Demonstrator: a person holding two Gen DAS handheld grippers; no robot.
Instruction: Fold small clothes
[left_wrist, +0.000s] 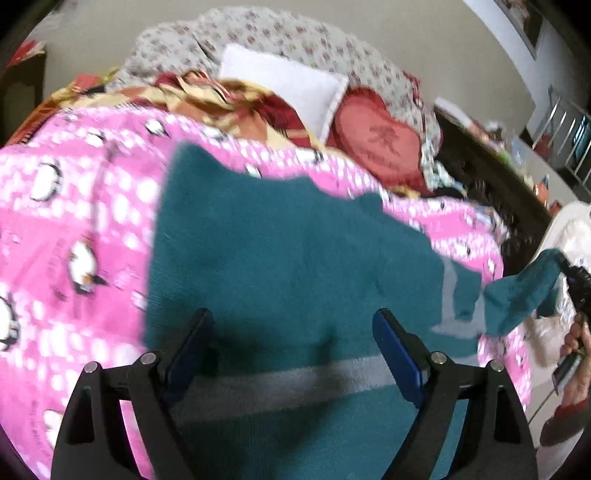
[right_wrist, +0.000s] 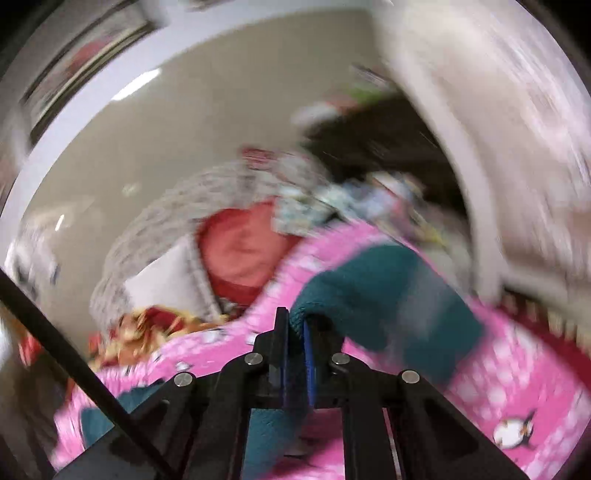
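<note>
We see a teal sweater lying spread on a pink penguin blanket over the bed; our left claw hovers above its grey stripe with jaws wide apart and nothing between them; our right claw is clamped tight on a lifted sleeve of the sweater; the right view is badly smeared, so the red cushion and the clutter behind are hard to make out; the sweater's near edge is cut off.
</note>
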